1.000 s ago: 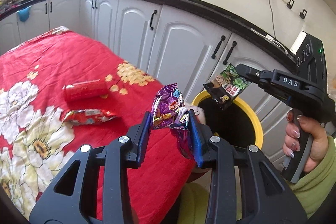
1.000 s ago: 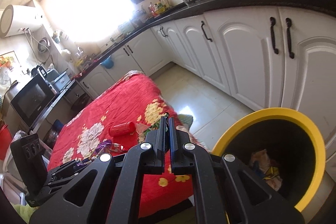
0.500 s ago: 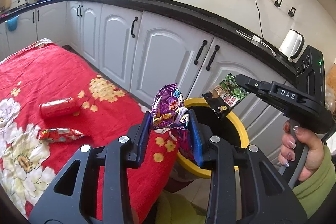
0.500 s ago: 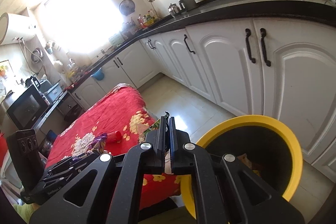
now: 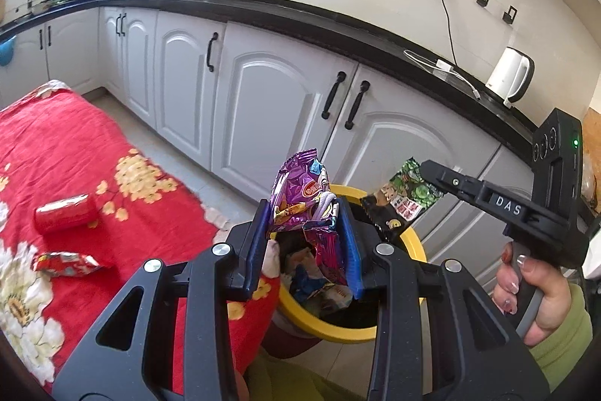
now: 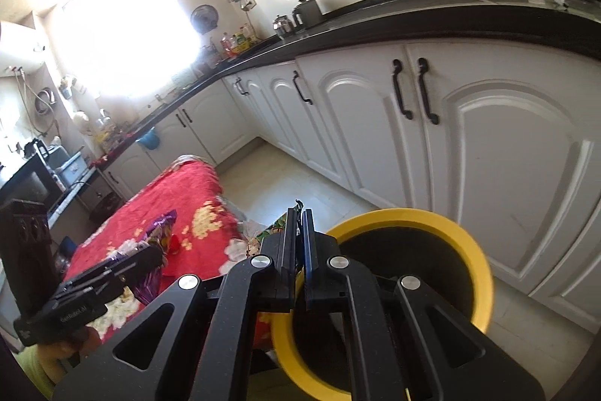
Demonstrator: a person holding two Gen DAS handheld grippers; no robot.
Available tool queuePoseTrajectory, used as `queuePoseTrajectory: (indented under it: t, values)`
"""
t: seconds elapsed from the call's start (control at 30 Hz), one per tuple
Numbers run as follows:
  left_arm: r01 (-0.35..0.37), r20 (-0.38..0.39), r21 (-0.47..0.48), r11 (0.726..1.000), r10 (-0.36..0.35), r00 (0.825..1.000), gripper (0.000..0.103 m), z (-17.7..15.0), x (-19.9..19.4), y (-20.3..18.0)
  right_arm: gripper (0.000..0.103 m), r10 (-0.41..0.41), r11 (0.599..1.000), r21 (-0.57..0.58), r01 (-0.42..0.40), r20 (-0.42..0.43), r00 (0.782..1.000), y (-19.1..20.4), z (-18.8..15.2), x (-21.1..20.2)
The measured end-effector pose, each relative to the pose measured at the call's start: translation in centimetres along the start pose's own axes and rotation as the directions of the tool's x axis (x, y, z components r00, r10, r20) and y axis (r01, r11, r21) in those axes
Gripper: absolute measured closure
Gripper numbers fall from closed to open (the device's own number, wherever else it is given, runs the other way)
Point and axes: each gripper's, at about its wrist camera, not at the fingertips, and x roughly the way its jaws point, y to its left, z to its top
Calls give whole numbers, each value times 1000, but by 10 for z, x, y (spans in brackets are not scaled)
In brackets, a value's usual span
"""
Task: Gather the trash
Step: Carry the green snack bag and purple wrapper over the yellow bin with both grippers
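My left gripper (image 5: 305,213) is shut on a crumpled purple snack wrapper (image 5: 300,190) and hangs over the near rim of the yellow-rimmed bin (image 5: 326,324). Wrappers lie inside the bin. To the right, my right gripper (image 5: 426,171) is shut on a green and black wrapper (image 5: 407,200) above the bin's far side. In the right wrist view, the right gripper (image 6: 298,217) has its jaws pressed together on that wrapper's edge (image 6: 272,230), left of the bin (image 6: 473,250). The left gripper (image 6: 150,256) shows there with the purple wrapper (image 6: 163,230).
A red can (image 5: 65,218) and a red wrapper (image 5: 64,262) lie on the table with the red flowered cloth (image 5: 56,145), left of the bin. White cabinets (image 5: 270,115) under a black counter stand close behind the bin. A hand (image 5: 533,288) holds the right gripper's handle.
Both grippers have swung right, away from the table and toward the bin. The left gripper with the purple wrapper now hangs over the bin's opening. Both wrappers stay gripped.
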Motion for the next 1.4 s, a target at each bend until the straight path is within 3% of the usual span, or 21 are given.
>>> queuePoseTrajectory:
  t: [0.6, 1.4]
  values:
    - [31, -20, 56, 998, -30, 999, 75, 6, 45, -42, 100, -77, 996, 51, 78, -11, 997, -46, -29, -8]
    - [42, -122, 44, 998, -37, 992, 75, -15, 98, -43, 99, -126, 991, 35, 131, -127, 984, -60, -79, 19]
